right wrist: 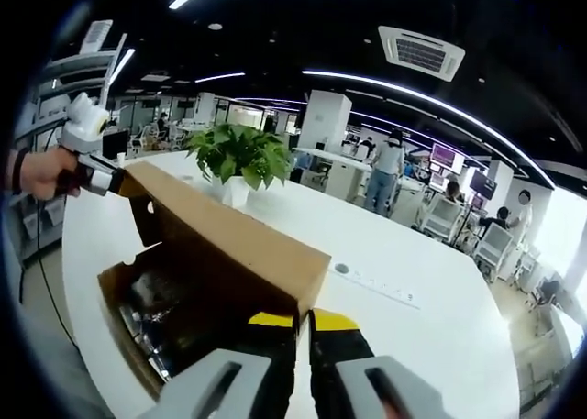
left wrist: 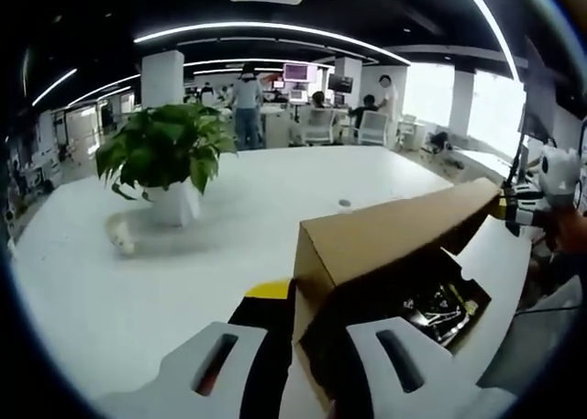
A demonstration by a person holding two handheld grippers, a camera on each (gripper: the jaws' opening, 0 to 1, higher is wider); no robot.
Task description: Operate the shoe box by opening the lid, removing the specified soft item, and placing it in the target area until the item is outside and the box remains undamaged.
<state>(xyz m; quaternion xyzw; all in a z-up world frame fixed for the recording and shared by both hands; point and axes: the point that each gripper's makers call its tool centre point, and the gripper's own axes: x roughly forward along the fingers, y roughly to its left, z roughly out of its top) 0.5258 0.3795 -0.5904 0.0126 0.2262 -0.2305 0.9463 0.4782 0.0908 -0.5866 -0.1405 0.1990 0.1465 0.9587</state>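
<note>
A brown cardboard shoe box (left wrist: 463, 314) lies on the white table with its lid (left wrist: 394, 231) raised. My left gripper (left wrist: 295, 298) is shut on the lid's near corner, one yellow-tipped finger (left wrist: 270, 291) outside the flap. At the far corner of the lid, my right gripper (left wrist: 515, 204) holds on, a hand behind it. From the right gripper view, my right gripper (right wrist: 303, 324) pinches the lid (right wrist: 229, 231) at its corner, and my left gripper (right wrist: 112, 178) grips the opposite end. A dark item in shiny wrapping (right wrist: 151, 309) (left wrist: 440, 309) lies inside the box (right wrist: 124, 341).
A green plant in a white pot (left wrist: 170, 158) (right wrist: 238, 158) stands on the table (left wrist: 266, 181) beyond the box. A small round disc (left wrist: 344, 202) (right wrist: 341, 269) is set in the tabletop. People and desks fill the office behind. The table edge runs close to the box.
</note>
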